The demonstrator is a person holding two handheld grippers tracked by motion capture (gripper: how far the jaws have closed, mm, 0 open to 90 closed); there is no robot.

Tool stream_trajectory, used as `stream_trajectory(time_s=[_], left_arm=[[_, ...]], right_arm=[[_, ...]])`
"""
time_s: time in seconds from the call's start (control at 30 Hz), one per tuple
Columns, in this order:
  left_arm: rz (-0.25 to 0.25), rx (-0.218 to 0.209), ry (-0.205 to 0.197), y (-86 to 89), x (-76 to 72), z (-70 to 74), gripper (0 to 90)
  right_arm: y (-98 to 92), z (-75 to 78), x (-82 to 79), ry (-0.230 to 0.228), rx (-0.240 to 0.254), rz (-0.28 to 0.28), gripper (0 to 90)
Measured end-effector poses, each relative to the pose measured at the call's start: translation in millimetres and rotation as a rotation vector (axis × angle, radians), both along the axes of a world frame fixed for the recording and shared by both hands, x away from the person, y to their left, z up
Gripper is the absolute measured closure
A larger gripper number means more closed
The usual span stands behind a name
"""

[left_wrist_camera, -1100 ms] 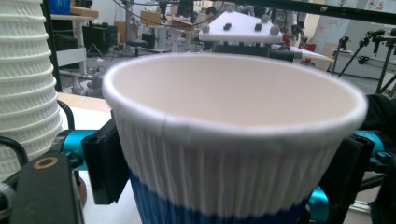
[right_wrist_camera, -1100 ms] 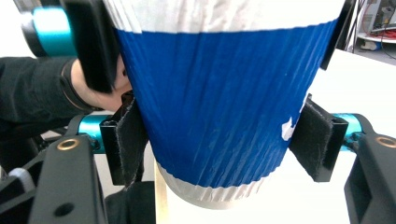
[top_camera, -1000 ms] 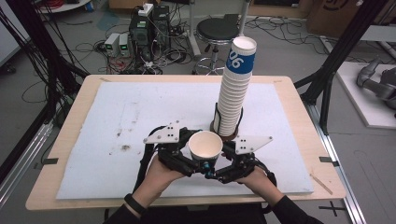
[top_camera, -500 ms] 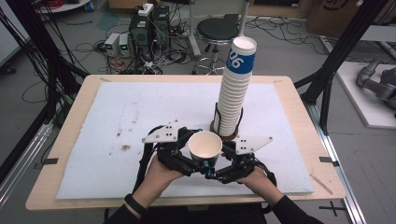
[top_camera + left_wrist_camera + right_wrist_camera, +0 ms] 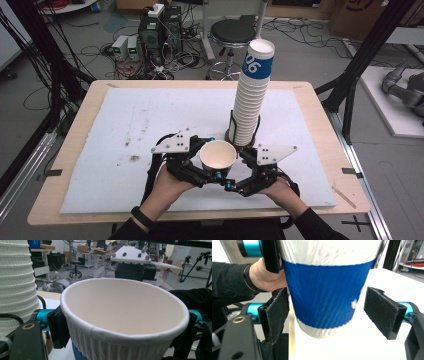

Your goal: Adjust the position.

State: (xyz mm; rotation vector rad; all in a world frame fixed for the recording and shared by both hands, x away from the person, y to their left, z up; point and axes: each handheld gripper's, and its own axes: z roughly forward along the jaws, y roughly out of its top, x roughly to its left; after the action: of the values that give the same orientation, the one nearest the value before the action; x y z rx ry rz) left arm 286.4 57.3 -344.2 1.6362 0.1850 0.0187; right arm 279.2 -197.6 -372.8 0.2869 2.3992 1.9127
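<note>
Right gripper view told the story here: the right gripper (image 5: 332,312) had just been opening, and its pads (image 5: 277,312) were spread either side of the paper cup (image 5: 324,290), with a clear gap at 3 o'clock and the 9 o'clock pad only just beside the blue band, not squeezing it. Meanwhile the left gripper (image 5: 125,322) had just been closing, and it was pinching the cup up near the rim, one pad pressed on the wall at 9 o'clock, the other hidden behind the rim. So I'd say the cup got handed over, left now carrying it alone, off the table (image 5: 310,100). In the high view the cup sat upright, mouth up, between both grippers, left one coming in from 8 o'clock and right one from 4 o'clock. Further back, the stack of cups (image 5: 252,100) stood at 1 o'clock from it, a stool (image 5: 232,32) beyond the table
</note>
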Motion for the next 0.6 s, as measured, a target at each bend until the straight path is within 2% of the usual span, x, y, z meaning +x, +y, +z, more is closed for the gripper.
stream_trajectory(time_s=[0.13, 0.33, 0.37, 0.5, 0.6], left_arm=[[0.012, 0.011, -0.005, 4.4, 1.5, -0.9, 21.0], [0.029, 0.027, -0.017, 10.3, 3.4, -2.8, 21.0], [0.039, 0.041, -0.023, 12.2, 3.8, -4.0, 21.0], [0.058, 0.041, -0.018, 17.7, 6.2, -6.8, 21.0], [0.078, 0.05, -0.029, 22.3, 6.9, -8.1, 20.9]], right_arm=[[-9.1, 0.8, 2.2, -0.005, -0.014, -0.017, 20.3], [-25.8, 1.9, 6.9, -0.016, -0.024, -0.071, 19.7], [-28.8, 2.1, 7.6, -0.02, -0.023, -0.085, 19.7], [-42.4, 1.9, 10.6, -0.029, -0.033, -0.134, 19.7], [-55.9, 0.8, 13.7, -0.034, -0.045, -0.18, 19.7]])
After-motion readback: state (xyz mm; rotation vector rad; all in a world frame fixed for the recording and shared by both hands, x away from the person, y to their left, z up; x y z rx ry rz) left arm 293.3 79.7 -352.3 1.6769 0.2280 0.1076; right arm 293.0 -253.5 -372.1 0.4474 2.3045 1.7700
